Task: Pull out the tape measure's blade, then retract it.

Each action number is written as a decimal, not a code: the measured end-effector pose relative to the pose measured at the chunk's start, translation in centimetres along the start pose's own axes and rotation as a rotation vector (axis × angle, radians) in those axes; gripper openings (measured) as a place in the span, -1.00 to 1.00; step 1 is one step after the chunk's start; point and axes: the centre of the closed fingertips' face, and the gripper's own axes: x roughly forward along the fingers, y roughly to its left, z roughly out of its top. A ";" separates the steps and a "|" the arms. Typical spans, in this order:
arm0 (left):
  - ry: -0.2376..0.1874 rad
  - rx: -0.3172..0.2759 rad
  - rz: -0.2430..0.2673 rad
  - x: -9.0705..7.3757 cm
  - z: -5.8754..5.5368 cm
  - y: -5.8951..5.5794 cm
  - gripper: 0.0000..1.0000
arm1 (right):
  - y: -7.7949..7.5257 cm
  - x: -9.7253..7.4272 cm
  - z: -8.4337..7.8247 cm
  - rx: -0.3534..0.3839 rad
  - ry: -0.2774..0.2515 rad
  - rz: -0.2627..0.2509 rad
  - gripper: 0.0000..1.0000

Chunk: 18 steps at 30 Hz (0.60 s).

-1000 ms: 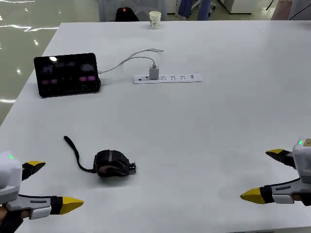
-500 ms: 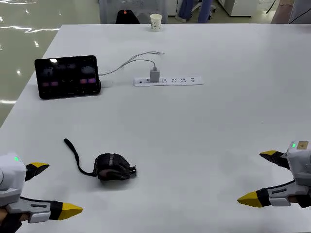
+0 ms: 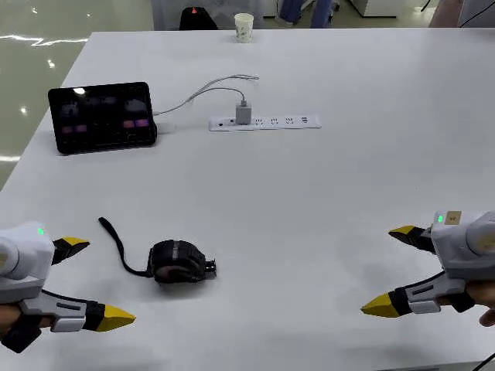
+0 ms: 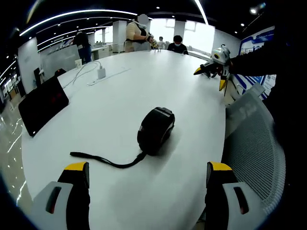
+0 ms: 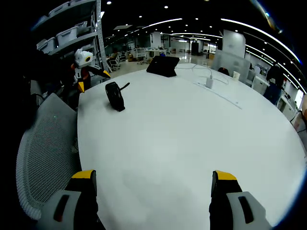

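Observation:
A black tape measure [image 3: 179,263] lies on the white table [image 3: 325,185], its black wrist strap [image 3: 116,243] trailing off to the left. The blade is inside the case. My left gripper [image 3: 99,280] hovers open just left of the tape measure, a short way off it; in the left gripper view the tape measure [image 4: 156,129] sits ahead between the yellow-tipped jaws of that gripper [image 4: 147,168]. Far to the right, my right gripper [image 3: 389,269] is open and holds nothing. The right gripper view has its own gripper [image 5: 153,176] open, the tape measure [image 5: 114,95] far off and the left gripper [image 5: 86,64] behind it.
A dark tablet [image 3: 102,116] stands at the back left. A white power strip [image 3: 264,122] with a plugged charger and cable lies mid-table, and a paper cup [image 3: 244,27] stands at the far edge. A grey mesh chair [image 4: 254,143] is beside the table's near edge.
Both grippers have drifted slightly inward toward the tape measure, still open. The tape measure has not moved; the head camera has shifted a little.

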 end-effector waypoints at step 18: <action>0.106 0.229 -0.126 2.9 2.1 -0.9 0.89 | 1.4 4.5 4.8 -0.088 -0.014 0.079 0.98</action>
